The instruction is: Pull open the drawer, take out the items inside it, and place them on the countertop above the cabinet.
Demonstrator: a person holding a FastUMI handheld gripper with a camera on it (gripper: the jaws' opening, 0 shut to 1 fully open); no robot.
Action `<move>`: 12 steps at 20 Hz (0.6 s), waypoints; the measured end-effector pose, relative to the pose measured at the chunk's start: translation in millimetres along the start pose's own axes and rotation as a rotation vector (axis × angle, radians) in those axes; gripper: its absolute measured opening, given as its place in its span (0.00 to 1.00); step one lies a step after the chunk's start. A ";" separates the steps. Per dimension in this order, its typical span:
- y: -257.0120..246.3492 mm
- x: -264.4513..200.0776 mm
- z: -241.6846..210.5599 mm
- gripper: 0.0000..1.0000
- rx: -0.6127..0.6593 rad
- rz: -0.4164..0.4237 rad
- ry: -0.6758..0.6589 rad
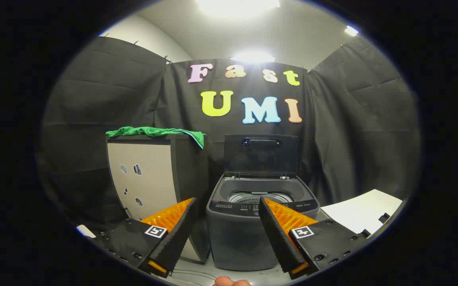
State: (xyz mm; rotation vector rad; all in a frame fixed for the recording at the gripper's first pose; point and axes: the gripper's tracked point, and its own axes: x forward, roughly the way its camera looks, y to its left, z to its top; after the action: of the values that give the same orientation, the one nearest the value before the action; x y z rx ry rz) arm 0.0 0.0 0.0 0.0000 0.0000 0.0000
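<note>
The gripper (227, 206) hangs in open air with its two fingers spread wide apart and nothing between them. Beyond the fingers, to the left, stands a cabinet (145, 178) with a pale front and a dark side panel. Its front looks flush, so the drawer appears closed, though the seams of the drawer are too faint to make out from this distance. A few small dark marks sit on the pale front. A green cloth (161, 132) lies crumpled across the countertop (149, 137) of the cabinet, with one corner drooping over the right edge.

Just beside the cabinet, straight ahead between the fingers, stands a grey top-loading washing machine (253, 234). Its lid (261, 155) is raised upright against the black cloth wall, and the drum is visible inside. To the right, beyond the right finger, a white surface (366, 212) juts in.
</note>
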 end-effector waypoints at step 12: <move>10.7 2.7 -5.5 0.97 -0.010 0.046 0.040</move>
State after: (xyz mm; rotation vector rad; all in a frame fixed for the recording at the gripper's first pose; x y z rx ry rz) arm 2.7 10.7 -5.5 -0.0100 0.0402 0.0460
